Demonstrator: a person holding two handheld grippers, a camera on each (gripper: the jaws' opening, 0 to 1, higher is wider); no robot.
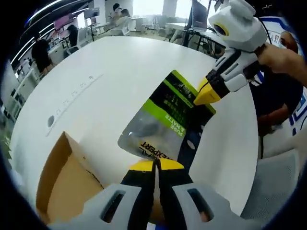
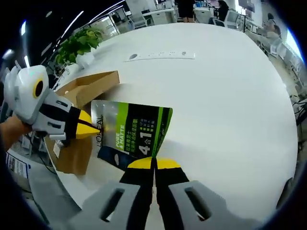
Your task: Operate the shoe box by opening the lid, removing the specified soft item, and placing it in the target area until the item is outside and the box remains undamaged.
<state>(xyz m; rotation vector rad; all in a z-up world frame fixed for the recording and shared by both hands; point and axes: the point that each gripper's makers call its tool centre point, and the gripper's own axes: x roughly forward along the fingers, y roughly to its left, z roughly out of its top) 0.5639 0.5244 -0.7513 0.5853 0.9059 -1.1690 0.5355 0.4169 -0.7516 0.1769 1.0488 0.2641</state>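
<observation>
Glossy foil pouch [image 2: 134, 132] hangs between my tongs above the white table [image 2: 230, 96] near its edge, left gripper [image 1: 155, 164] and right gripper [image 2: 154, 163] each clenched on an end; it seems light, floppy, slippery, so I pinch the seams. Beyond, the cardboard shoe box [image 2: 88, 86] sits open.

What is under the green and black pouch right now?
The pouch hangs between the left tool and the right tool, above the white table. Its left end overlaps the open cardboard box. The box's inside is covered.
</observation>
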